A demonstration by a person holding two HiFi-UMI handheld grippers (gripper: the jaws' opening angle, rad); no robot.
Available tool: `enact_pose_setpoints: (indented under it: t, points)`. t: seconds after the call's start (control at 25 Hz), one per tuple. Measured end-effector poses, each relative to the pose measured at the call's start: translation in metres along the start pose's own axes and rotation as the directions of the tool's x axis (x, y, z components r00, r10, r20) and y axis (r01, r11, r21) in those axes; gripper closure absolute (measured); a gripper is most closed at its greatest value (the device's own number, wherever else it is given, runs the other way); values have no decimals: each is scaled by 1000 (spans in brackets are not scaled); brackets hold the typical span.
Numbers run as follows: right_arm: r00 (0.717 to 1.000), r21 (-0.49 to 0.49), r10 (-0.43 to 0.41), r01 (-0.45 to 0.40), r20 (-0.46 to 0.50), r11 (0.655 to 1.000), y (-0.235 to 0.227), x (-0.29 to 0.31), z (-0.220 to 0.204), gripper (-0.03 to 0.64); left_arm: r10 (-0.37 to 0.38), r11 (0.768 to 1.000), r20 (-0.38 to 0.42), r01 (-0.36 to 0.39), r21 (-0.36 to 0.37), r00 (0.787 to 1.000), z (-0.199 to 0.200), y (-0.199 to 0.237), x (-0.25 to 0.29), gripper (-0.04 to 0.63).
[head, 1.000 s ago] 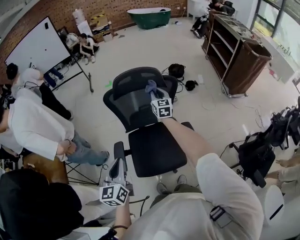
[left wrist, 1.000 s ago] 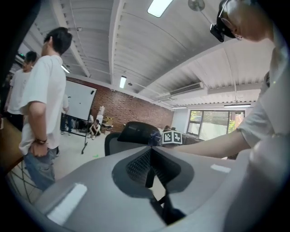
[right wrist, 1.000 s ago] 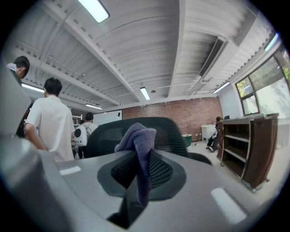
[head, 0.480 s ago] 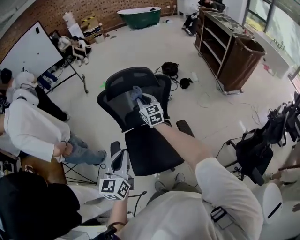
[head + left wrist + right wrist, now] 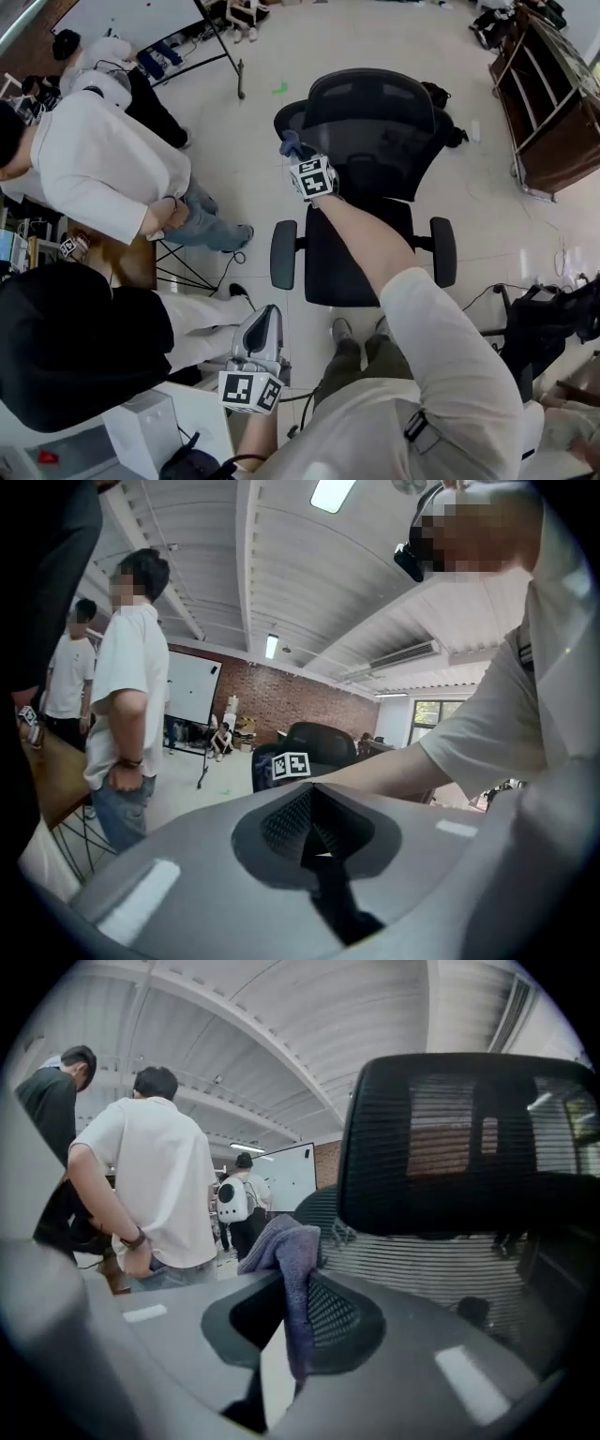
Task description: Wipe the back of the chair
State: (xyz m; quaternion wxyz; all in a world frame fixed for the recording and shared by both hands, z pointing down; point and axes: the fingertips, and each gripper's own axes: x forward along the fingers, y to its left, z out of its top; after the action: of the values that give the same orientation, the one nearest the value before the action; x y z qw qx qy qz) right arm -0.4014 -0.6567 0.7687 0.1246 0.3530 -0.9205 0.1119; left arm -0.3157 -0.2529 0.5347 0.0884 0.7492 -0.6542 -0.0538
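Observation:
The black mesh office chair faces me, its seat nearest and its backrest further off. My right gripper is at the left edge of the backrest, shut on a purple-blue cloth. In the right gripper view the cloth hangs from between the jaws of that gripper. The mesh backrest and the headrest are close on the right. My left gripper hangs low near my body, away from the chair. In the left gripper view this gripper is shut with nothing in it.
A person in a white shirt stands left of the chair, beside a wooden table. A person in black is at the lower left. A brown wooden cart stands at the right, with black equipment below it. Whiteboard stand legs are at the top.
The head view has swung, so the chair now appears upright and centred. My right gripper has moved with the cloth to the left edge of the backrest. The left gripper stays low.

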Motion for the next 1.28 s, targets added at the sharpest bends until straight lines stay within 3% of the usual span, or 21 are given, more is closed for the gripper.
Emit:
enact_pose_setpoints:
  t: [0.12,0.2,0.36,0.52,0.6,0.72,0.88,1.04,1.16,1.28]
  points:
    - [997,34,-69,68,17,997,-48,-3,25,572,45,999,-15,-45,-14,999,2,22,8,534]
    - [994,43,-112,111,17,993,-64,-20,20,572,43,999,-17,-43,-20,999,1,35,2,535]
    - [949,59,-315,314,12,948,-163,-107,-14,572,-105,994,-14,104,-34,994,-6,35,9,535]
    - [879,67,-476,478,-34,876,-258,-202,-50,572,-259,966,-6,259,-25,966,-1,6,32,535]
    - [853,72,-521,522,-34,850,-291,-242,-68,572,-319,947,0,319,-26,948,-10,-18,43,534]
    - [862,86,-506,505,-3,859,-309,-269,-84,572,-356,933,9,357,-39,934,-33,-58,53,534]
    - [921,119,-383,373,73,920,-255,-221,-51,572,-367,930,-9,367,-33,930,-24,-61,84,534]
    - [987,81,-129,121,92,989,-116,-123,-26,572,-260,966,-19,260,-20,965,-3,-45,82,534]
    - [999,74,15,-19,52,997,-31,-58,-23,571,-153,988,-10,153,-10,988,16,-43,73,534]
    - [999,90,44,-42,-29,995,-13,0,-39,572,-75,997,6,75,-8,997,27,-35,75,534]
